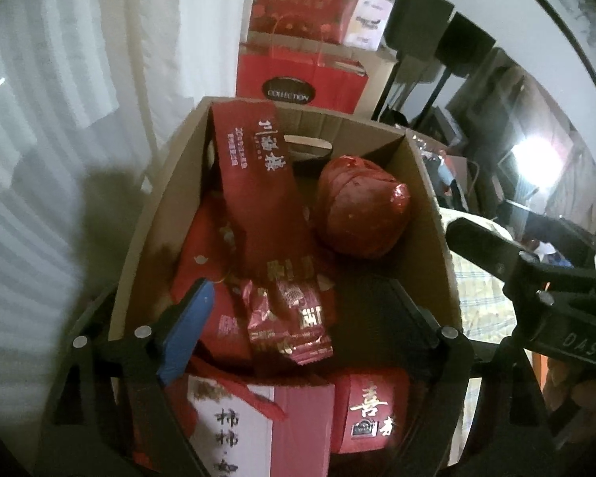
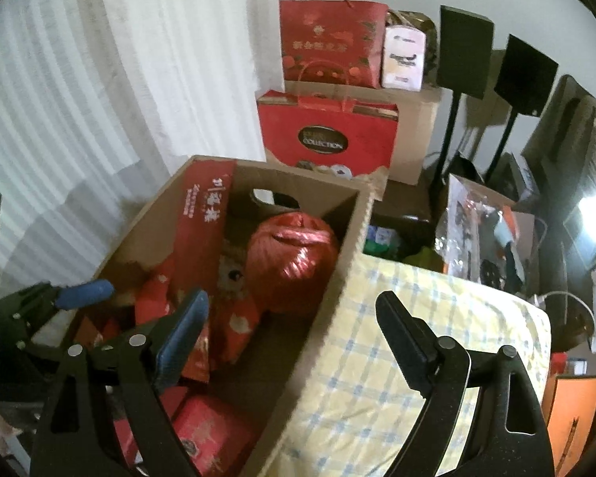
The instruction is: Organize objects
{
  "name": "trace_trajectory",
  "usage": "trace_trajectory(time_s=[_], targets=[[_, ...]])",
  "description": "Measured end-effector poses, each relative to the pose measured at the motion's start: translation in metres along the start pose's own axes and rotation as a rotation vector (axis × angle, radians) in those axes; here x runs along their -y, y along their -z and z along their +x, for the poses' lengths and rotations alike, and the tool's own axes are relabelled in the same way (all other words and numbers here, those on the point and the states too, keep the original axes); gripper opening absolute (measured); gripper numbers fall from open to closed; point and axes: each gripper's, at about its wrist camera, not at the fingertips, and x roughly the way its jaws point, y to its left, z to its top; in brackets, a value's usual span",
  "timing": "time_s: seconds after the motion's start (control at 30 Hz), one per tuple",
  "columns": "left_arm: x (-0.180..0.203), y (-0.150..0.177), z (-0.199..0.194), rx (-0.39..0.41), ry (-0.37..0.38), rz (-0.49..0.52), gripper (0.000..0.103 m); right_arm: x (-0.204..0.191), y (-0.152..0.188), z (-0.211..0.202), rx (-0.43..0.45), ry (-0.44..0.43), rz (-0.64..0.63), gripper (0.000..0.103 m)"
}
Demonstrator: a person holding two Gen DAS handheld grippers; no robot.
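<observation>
Your left gripper (image 1: pixel 298 318) hangs wide, unloaded, foil packets (image 1: pixel 290 318) between its jaws; your right gripper (image 2: pixel 294 318) gapes wide astride the cardboard box (image 2: pixel 337 278) wall

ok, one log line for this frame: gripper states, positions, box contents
left gripper: open, empty, over cardboard box | right gripper: open, empty, straddling box's right wall | box: red twine ball, red packets | no grasp yet

Cardboard box (image 2: pixel 329 278) rests on bed (image 2: pixel 397 338) (checked).
</observation>
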Motion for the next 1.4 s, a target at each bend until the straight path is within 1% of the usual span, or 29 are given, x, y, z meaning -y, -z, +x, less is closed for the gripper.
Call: trace_trajectory(time_s=[0.1, 0.37, 0.43, 0.5, 0.67, 0.77, 0.9, 1.0, 1.2, 1.4], targets=[[0.003, 0.006, -0.006, 0.011, -0.010, 0.014, 0.090, 0.009, 0.009, -0.008, 0.006, 0.003, 0.021, 0.090], [0.010, 0.026, -0.022, 0.032, -0.005, 0.023, 0.093, 0.029, 0.038, -0.031, 0.004, 0.004, 0.065, 0.094], [0.013, 0.032, -0.028, 0.041, -0.005, 0.026, 0.093, 0.030, 0.046, -0.039, 0.012, 0.012, 0.070, 0.099], [0.016, 0.039, -0.034, 0.061, -0.011, 0.030, 0.099, 0.032, 0.054, -0.047, 0.022, 0.024, 0.070, 0.101], [0.023, 0.055, -0.048, 0.101, -0.008, 0.033, 0.103, 0.035, 0.076, -0.067, 0.045, 0.049, 0.077, 0.102], [0.027, 0.063, -0.055, 0.123, -0.013, 0.039, 0.103, 0.039, 0.088, -0.078, 0.064, 0.054, 0.088, 0.102], [0.035, 0.076, -0.066, 0.163, -0.023, 0.062, 0.103, 0.042, 0.102, -0.086, 0.066, 0.061, 0.101, 0.102], [0.042, 0.087, -0.072, 0.178, -0.022, 0.072, 0.103, 0.044, 0.114, -0.092, 0.071, 0.062, 0.113, 0.102], [0.051, 0.110, -0.072, 0.167, -0.029, 0.105, 0.103, 0.047, 0.142, -0.109, 0.114, 0.114, 0.140, 0.102], [0.051, 0.131, -0.075, 0.162, -0.018, 0.085, 0.103, 0.055, 0.171, -0.125, 0.149, 0.166, 0.185, 0.102]])
